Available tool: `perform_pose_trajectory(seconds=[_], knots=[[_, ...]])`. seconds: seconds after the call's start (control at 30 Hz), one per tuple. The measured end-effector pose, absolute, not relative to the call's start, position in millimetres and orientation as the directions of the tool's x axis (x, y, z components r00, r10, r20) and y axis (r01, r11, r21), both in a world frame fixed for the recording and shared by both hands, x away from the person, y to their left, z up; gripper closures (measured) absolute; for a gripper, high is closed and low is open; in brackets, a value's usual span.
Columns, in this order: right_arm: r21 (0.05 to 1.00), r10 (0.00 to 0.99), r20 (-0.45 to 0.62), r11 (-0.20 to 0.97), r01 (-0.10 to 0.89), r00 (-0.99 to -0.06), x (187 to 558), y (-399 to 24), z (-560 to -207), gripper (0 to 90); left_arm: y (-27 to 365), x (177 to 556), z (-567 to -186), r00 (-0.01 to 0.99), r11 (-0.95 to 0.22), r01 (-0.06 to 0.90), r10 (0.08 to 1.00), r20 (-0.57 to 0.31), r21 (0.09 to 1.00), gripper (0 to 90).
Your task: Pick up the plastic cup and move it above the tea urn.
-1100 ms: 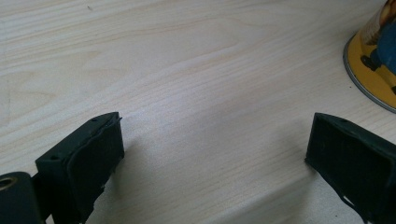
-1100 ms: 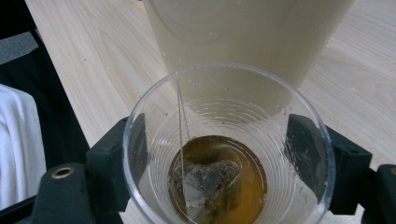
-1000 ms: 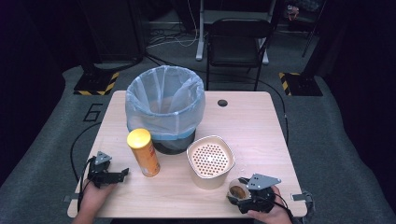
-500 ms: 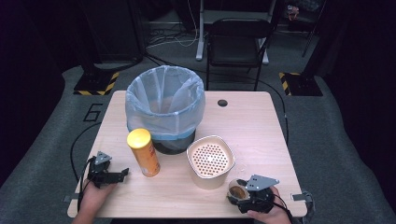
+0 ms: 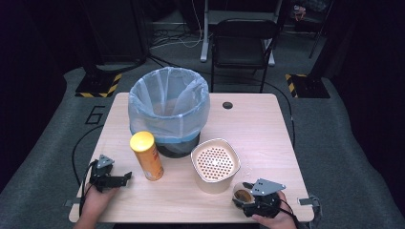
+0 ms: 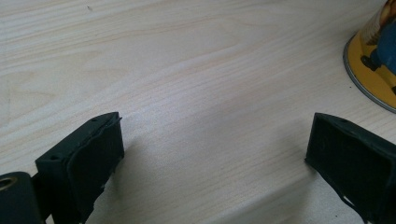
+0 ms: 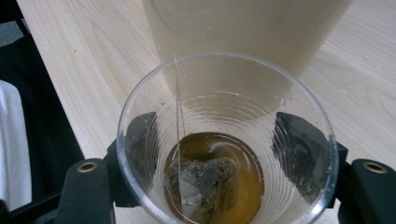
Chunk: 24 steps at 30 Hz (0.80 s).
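A clear plastic cup (image 7: 219, 186) with a used tea bag and a little brown tea stands near the table's front edge (image 5: 242, 194). My right gripper (image 7: 219, 140) straddles it, and its black fingers (image 7: 140, 135) show through the cup wall on both sides. The jaws have just been closing and now rest against the cup, as the high view shows at the right gripper (image 5: 245, 199). My left gripper (image 5: 126, 177) lies on the table at the front left, jaws wide and empty (image 6: 215, 154). A yellow can (image 5: 146, 156) stands just right of it (image 6: 373, 70).
A cream strainer bowl (image 5: 215, 164) stands right behind the cup (image 7: 243, 28). A bin lined with a blue bag (image 5: 169, 109) sits further back on the wooden table (image 5: 258, 129). A black chair (image 5: 243, 43) stands beyond the far edge.
The right gripper's jaws have drawn in around the cup. Both hands and every object on the table stay where they were.
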State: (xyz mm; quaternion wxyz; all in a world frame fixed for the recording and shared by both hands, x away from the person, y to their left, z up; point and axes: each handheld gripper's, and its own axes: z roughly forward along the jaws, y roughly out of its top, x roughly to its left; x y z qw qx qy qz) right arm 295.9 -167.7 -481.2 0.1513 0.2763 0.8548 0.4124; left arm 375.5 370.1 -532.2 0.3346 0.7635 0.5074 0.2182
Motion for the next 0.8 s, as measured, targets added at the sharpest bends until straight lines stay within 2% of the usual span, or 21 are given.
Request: perform_pose_trajectory(seconds=[0.37,0.8], knots=[[0.807,0.604,-0.047,0.492,0.326,-0.795,298,-174,-476,34.3,370,376,-532,0.39,-0.259,0.625,0.921,-0.007,0.736,3.9],[0.808,0.615,-0.027,0.477,0.345,-0.788,304,-192,-458,37.9,370,377,-532,0.392,-0.259,0.625,0.92,-0.009,0.736,3.9]])
